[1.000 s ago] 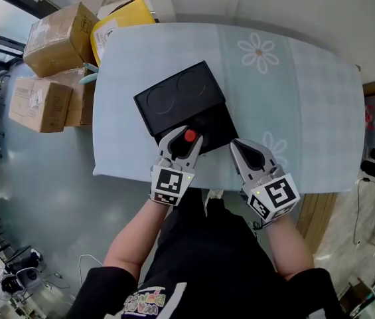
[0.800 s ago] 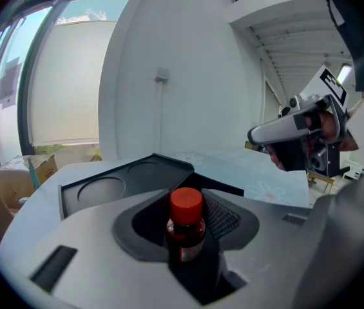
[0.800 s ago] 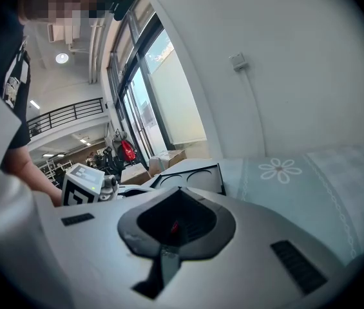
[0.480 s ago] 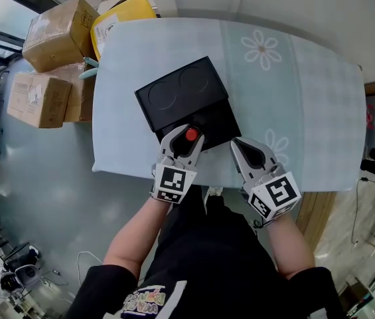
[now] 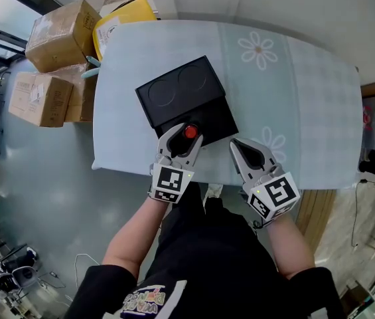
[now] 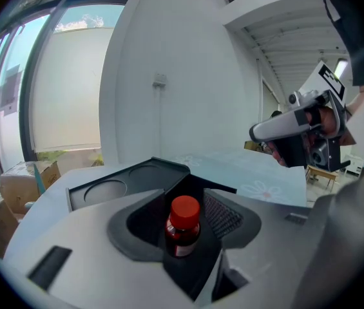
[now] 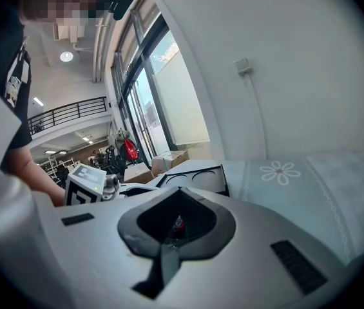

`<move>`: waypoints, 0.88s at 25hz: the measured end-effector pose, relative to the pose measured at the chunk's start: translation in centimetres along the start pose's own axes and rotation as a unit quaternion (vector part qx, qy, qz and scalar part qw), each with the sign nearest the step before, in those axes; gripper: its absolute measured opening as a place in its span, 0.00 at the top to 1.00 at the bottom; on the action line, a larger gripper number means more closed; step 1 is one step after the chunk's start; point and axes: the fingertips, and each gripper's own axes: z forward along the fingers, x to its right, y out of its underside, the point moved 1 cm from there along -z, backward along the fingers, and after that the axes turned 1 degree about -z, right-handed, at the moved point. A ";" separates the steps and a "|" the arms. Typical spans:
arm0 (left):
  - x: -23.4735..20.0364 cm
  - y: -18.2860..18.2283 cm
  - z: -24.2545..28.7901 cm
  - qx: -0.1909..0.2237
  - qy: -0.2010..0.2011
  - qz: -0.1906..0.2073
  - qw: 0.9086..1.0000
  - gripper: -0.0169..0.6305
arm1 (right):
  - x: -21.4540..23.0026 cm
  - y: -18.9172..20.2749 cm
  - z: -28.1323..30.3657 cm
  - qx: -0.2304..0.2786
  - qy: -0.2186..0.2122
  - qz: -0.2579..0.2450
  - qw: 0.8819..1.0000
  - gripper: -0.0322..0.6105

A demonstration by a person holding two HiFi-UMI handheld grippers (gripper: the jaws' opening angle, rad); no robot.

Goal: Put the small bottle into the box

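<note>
A small dark bottle with a red cap (image 5: 190, 132) stands upright in the near part of the open black box (image 5: 222, 118), between the jaws of my left gripper (image 5: 186, 138). In the left gripper view the bottle (image 6: 183, 227) sits in the notch between the jaws, which are opening, with a narrow gap to the meshed right pad (image 6: 223, 214). The box lid (image 5: 179, 92), with two round recesses, lies back flat behind it. My right gripper (image 5: 245, 153) hovers to the right of the box at the table's near edge, shut and holding nothing.
The table wears a pale blue cloth with daisies (image 5: 293, 85). Cardboard boxes (image 5: 58, 38) and a yellow container (image 5: 124, 18) stand on the floor off its far left corner. The table's near edge runs just under both grippers.
The left gripper's jaws have spread a little around the bottle. Both hands have barely shifted.
</note>
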 end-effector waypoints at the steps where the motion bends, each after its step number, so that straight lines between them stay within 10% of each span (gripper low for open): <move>1: 0.1 -0.4 -0.3 0.005 -0.001 0.002 1.000 0.69 | -0.1 0.0 -0.2 0.001 0.000 -0.002 1.000 0.94; 10: 2.1 -3.1 -4.5 0.035 -0.020 0.015 0.999 0.70 | -2.2 -1.1 -3.3 0.024 -0.013 -0.025 0.999 0.94; 15: 5.0 -5.0 -8.0 0.052 -0.023 0.000 0.998 0.96 | -3.8 -2.0 -5.9 0.043 -0.026 -0.040 0.998 0.94; 22: 10.0 -7.7 -13.6 0.081 0.007 -0.021 0.996 0.96 | -6.9 -2.3 -8.8 0.059 -0.050 -0.057 0.995 0.94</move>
